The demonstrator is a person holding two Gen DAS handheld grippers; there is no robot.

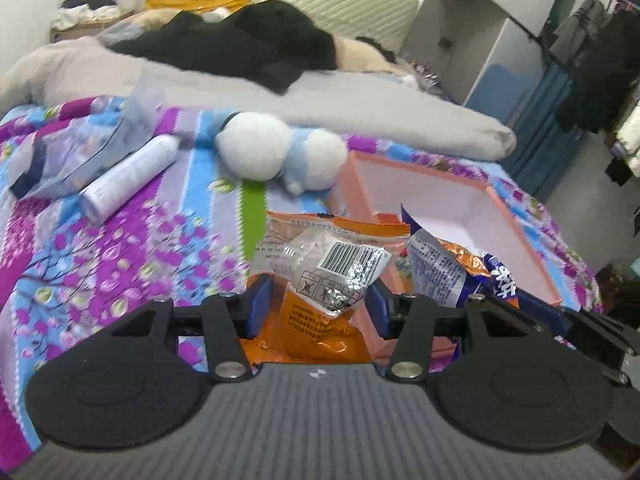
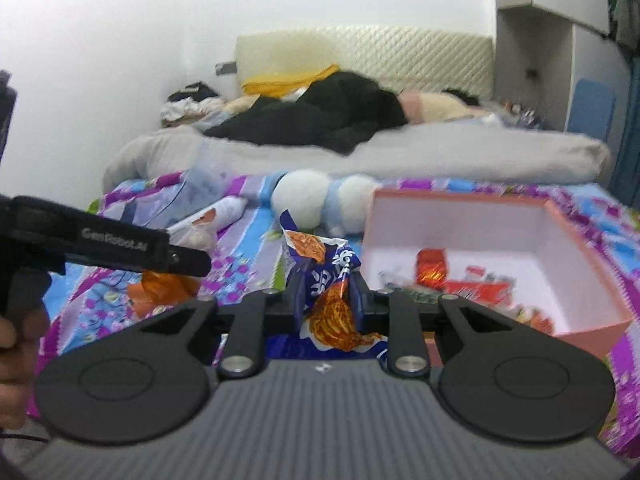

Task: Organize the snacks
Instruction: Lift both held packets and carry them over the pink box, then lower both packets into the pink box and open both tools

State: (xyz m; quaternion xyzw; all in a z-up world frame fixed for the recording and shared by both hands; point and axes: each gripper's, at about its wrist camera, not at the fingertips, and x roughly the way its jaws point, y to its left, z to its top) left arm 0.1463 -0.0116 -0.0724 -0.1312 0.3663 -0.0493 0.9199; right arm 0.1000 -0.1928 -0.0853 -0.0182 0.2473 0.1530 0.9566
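Orange snack packet [image 1: 316, 280], its clear end showing a barcode, is pinched in the left gripper [image 1: 318, 308] above the bedspread [image 1: 120, 248], beside the pink box [image 1: 516, 236]. Clamped in the right gripper [image 2: 329, 300] is a blue noodle packet [image 2: 324, 280], left of that box, where other snacks [image 2: 432, 268] lie. Behind sit a plush toy [image 1: 276, 152] and a white bottle [image 1: 128, 176].
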